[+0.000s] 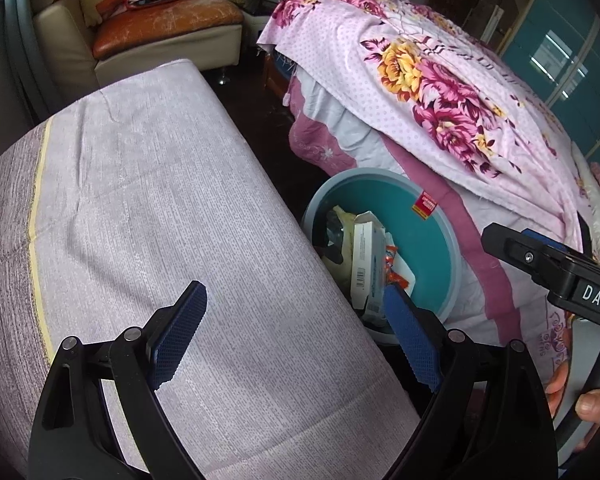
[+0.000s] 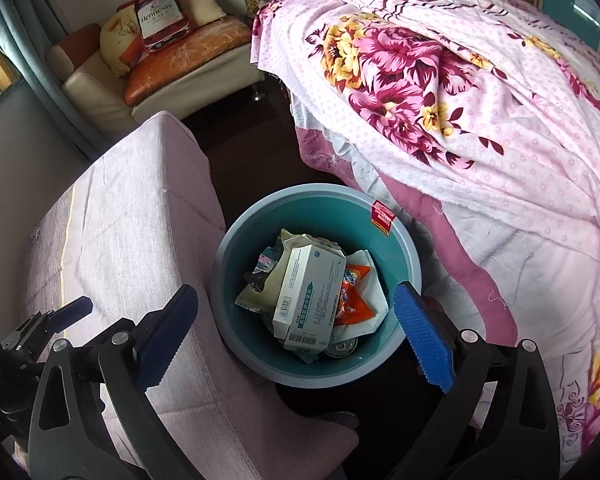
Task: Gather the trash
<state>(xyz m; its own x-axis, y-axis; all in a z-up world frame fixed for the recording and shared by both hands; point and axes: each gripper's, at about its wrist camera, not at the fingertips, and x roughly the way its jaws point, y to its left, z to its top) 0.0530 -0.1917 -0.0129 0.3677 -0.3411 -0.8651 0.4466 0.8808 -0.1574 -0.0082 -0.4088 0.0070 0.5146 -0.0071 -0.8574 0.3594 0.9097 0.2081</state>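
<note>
A teal bin [image 2: 312,191] stands on the dark floor between a lilac-covered bench [image 2: 132,220] and the bed. In it lie a white carton box [image 2: 312,292], an orange wrapper [image 2: 354,298], white paper [image 2: 374,276], dark crumpled wrappers and a tin can [image 2: 342,348]. My right gripper [image 2: 296,296] hangs open right over the bin, with nothing between its blue pads. My left gripper [image 1: 296,300] is open and empty above the bench's right edge, with the bin [image 1: 424,252] and the box [image 1: 366,264] just past its right finger.
The bed with its pink floral quilt [image 2: 440,80] crowds the bin's right side. A cream sofa with orange cushions [image 2: 172,64] stands at the far end of the narrow dark floor strip [image 2: 252,152]. A hand [image 1: 580,400] holds the right gripper's black housing [image 1: 572,280].
</note>
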